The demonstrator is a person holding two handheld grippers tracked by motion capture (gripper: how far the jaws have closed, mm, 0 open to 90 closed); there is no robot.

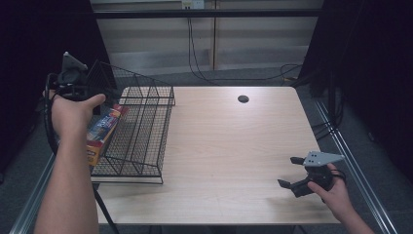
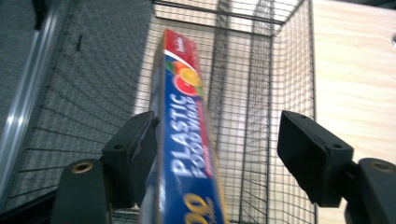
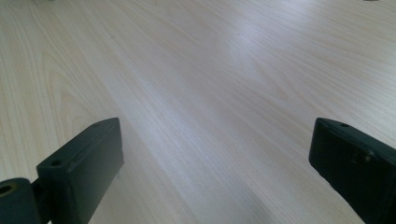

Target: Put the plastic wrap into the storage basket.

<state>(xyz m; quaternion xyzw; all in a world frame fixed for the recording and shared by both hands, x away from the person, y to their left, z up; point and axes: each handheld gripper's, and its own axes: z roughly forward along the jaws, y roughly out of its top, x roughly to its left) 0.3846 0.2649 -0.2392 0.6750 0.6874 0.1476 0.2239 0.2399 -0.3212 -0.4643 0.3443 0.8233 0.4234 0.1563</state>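
Because the box of plastic wrap (image 2: 187, 140) already lay inside the wire basket (image 1: 146, 122), I held my left hand-held gripper (image 2: 219, 154) spread wide above it, while my right hand-held gripper (image 1: 292, 173) rested open, empty, on the surface (image 1: 234, 146).

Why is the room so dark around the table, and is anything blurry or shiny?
High view: light falls on the table, surroundings near black. Left gripper view: the plastic wrap box softens near the lens, though its lettering reads. Right gripper view: pale glare streaks across the wood, and the hand-held gripper jaws look soft.
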